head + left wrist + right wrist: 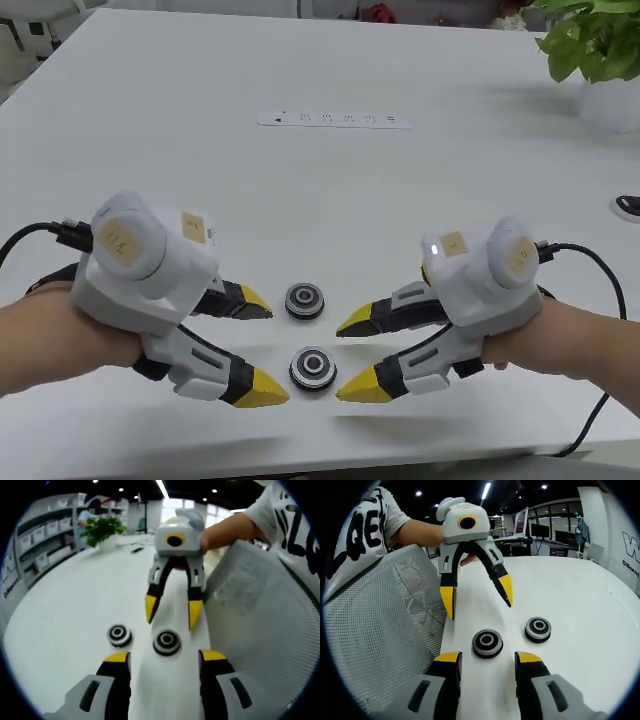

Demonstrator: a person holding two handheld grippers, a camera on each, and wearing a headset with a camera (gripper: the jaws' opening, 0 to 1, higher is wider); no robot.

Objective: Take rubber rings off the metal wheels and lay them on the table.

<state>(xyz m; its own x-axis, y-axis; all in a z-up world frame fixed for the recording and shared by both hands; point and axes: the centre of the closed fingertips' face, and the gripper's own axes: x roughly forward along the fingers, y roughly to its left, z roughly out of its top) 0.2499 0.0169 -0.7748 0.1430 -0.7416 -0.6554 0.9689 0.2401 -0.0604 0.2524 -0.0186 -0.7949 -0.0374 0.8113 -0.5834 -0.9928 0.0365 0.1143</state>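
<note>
Rubber-ringed and flat on the table [300,190], the near wheel [313,367] sits midway between left gripper [266,348] and right gripper [345,358], both jaws wide and empty, the far wheel [305,300] just beyond.

Head view looks down; gripper views low, facing each other, share wheels [166,642]

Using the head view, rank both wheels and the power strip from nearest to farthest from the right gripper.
1. Near wheel, just off the right gripper tips.
2. Far wheel, just behind it.
3. Power strip, far up the table.
</note>
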